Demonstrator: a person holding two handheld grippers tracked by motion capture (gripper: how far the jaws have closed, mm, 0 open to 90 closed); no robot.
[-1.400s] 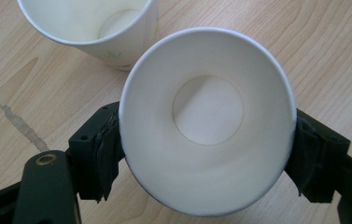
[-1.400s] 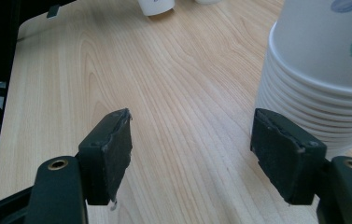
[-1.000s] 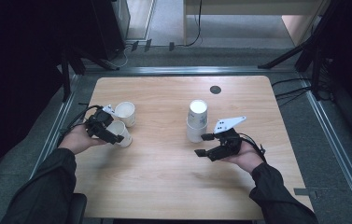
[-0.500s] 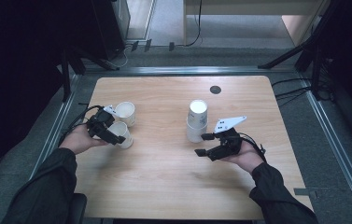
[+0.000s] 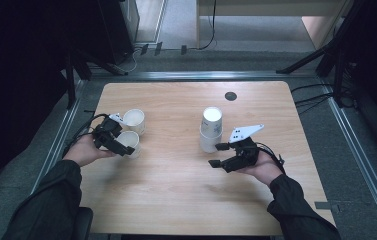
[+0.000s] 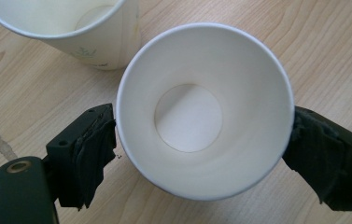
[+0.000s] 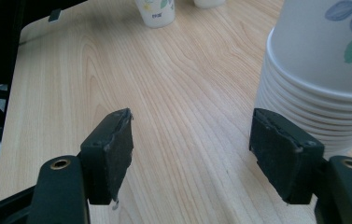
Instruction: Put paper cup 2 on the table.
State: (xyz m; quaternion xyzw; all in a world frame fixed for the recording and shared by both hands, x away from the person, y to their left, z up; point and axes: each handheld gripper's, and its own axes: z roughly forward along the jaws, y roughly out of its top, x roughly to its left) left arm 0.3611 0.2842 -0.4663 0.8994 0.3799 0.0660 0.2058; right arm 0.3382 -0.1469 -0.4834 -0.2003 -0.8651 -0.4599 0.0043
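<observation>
sleeves: dark | tongs: black, grey plate, cable

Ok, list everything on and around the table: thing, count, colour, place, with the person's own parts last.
Table: one, light wood, centre of the high view.
Loose paper cups: two, white, upright, left side of the table; the nearer cup stands between the left fingers.
Cup stack: one, white with a flower print, upside down, right of centre.
Round insert: one, dark, in the tabletop near the far edge.
Left gripper: one, black; its jaws have just been opening, with the right finger at the cup's rim and a slight gap on the left.
Right gripper: one, black, open, just beside the stack, nothing between its fingers.
Sleeves: two, dark, bottom edge.
</observation>
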